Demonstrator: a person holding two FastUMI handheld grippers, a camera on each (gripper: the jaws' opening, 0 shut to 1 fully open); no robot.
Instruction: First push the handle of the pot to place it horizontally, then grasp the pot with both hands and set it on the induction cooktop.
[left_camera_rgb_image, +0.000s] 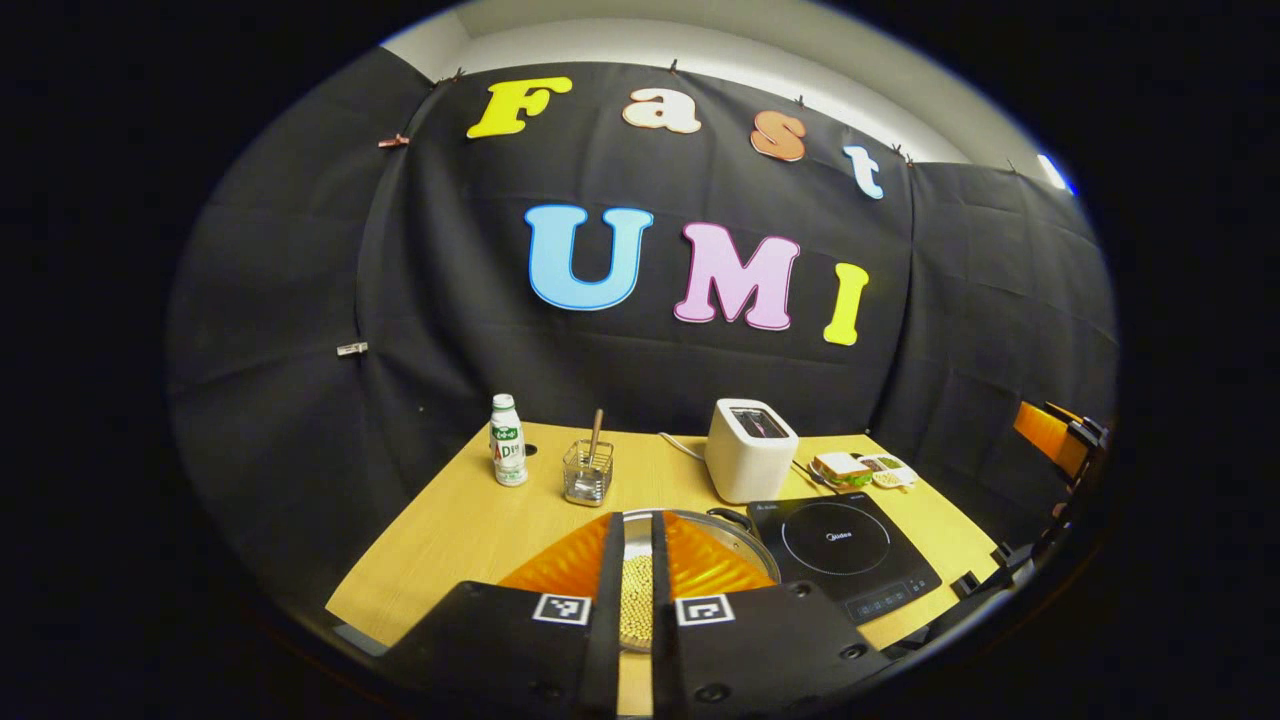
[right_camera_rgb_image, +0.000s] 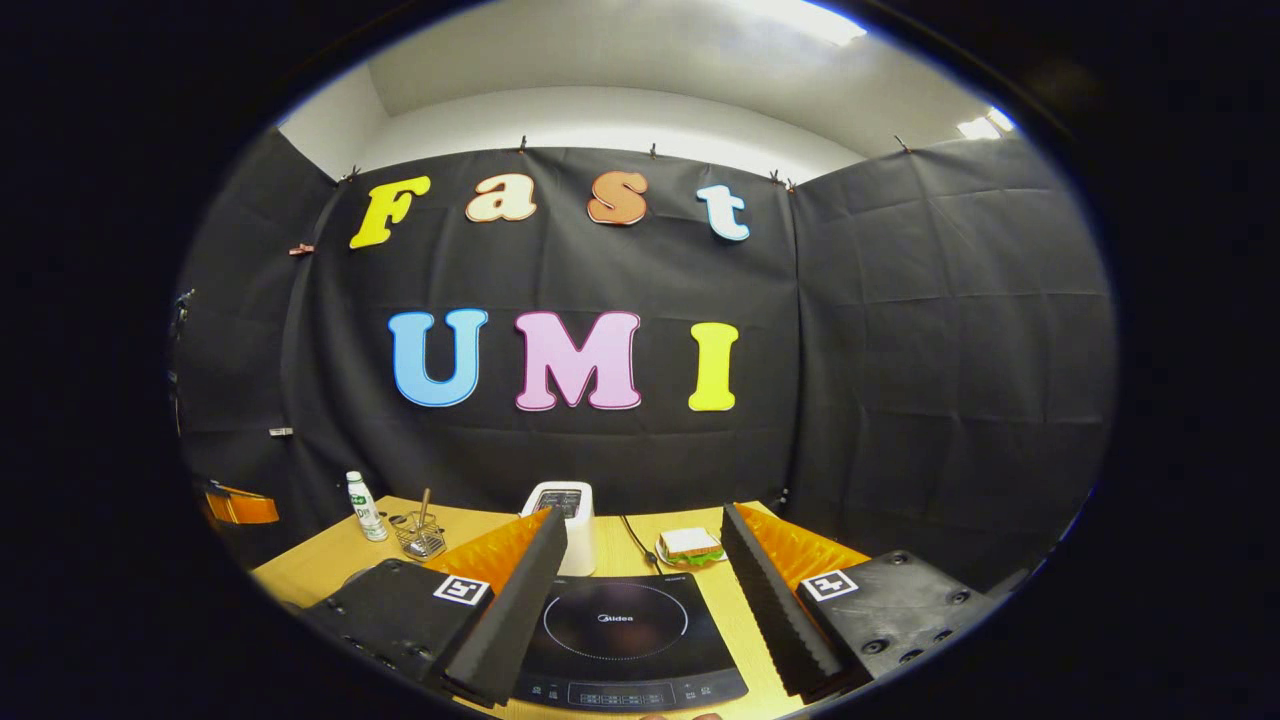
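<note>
My left gripper (left_camera_rgb_image: 637, 585), fingers nearly closed on nothing, hovers right over the pot (left_camera_rgb_image: 700, 545), which sits on the table (left_camera_rgb_image: 450, 530) just left of the induction cooktop (left_camera_rgb_image: 845, 555). One pot handle (left_camera_rgb_image: 735, 517) pokes out toward the toaster (left_camera_rgb_image: 750, 450). My right gripper (right_camera_rgb_image: 640, 600) hangs wide open above the cooktop, so the left is nearer.

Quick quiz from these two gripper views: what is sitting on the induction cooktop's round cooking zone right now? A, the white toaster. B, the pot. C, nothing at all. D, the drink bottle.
C: the induction cooktop shows a bare cooking zone in both views, while the pot sits on the table beside it, the toaster stands behind it and the bottle stands far off.
</note>
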